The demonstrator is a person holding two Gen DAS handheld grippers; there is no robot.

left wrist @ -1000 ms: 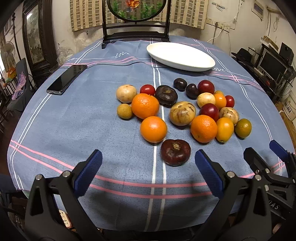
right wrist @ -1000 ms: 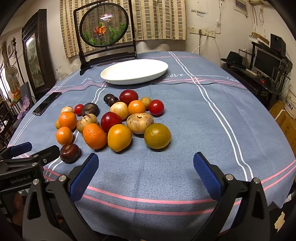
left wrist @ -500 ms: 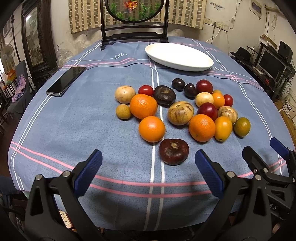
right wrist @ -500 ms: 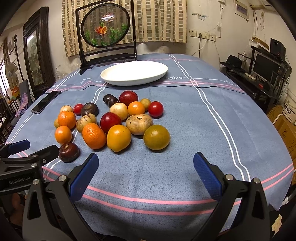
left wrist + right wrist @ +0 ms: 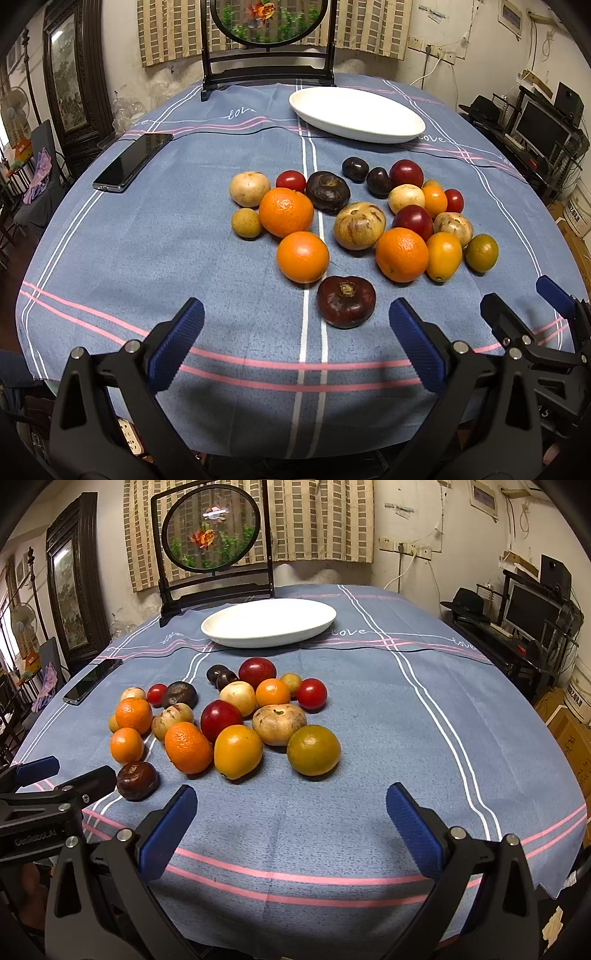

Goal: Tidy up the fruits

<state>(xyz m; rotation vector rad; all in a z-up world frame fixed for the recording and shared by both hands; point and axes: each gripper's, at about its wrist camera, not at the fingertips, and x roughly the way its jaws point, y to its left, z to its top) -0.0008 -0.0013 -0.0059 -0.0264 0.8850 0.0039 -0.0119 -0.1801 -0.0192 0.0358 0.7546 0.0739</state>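
The white oval plate [image 5: 269, 622] holds nothing, the fruits [image 5: 236, 716] lie clustered on the worktop [image 5: 369, 738], and the left gripper [image 5: 295, 343] and right gripper [image 5: 291, 827] stand apart, unloaded.

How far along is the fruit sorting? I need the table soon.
Nothing looks done yet: the plate is bare, and all the fruit still sits in a cluster on the cloth. Nothing is in hand either; the left tongs and right tongs are open and short of the fruit. The dark fruit lies nearest the left tongs. The whole pile is left to move.
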